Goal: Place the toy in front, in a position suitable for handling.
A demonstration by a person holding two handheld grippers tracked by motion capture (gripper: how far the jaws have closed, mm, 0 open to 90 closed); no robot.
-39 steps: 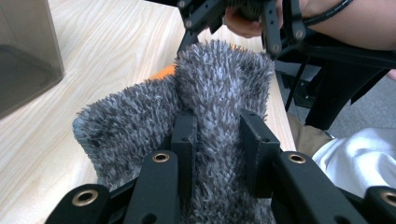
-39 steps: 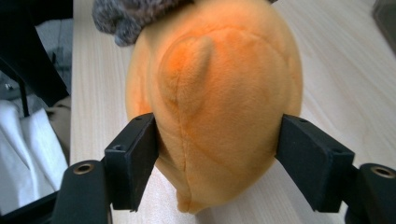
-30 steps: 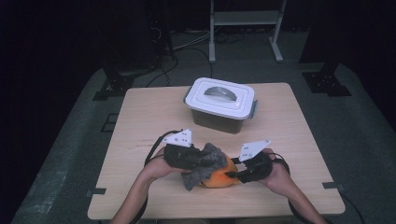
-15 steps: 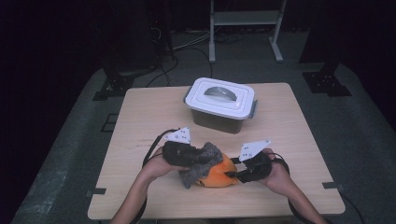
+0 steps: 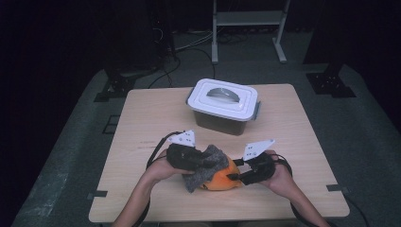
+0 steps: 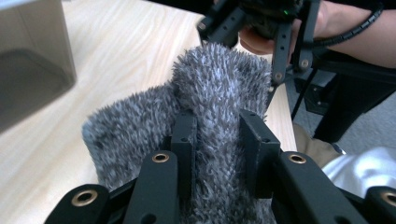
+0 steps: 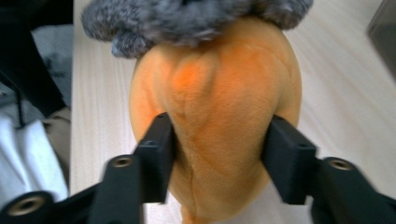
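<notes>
An orange plush toy (image 5: pixel 221 180) lies near the table's front edge, with a grey fuzzy cloth (image 5: pixel 213 157) draped over its top left. My left gripper (image 5: pixel 204 164) comes in from the left, shut on a fold of the cloth (image 6: pixel 219 93), which bulges up between its jaws (image 6: pixel 217 130). From the right, my right gripper (image 5: pixel 232 175) has the toy (image 7: pixel 219 102) between its jaws (image 7: pixel 219 140). Those jaws have just been closing, and both pads press into the plush sides. The cloth (image 7: pixel 187 18) covers the toy's far end.
A grey box with a white handled lid (image 5: pixel 223 106) stands at the table's back middle, and shows blurred at the left gripper view's left edge (image 6: pixel 32 70). The wooden table (image 5: pixel 151 123) has bare room left and right. A metal rack (image 5: pixel 246 19) stands on the floor behind.
</notes>
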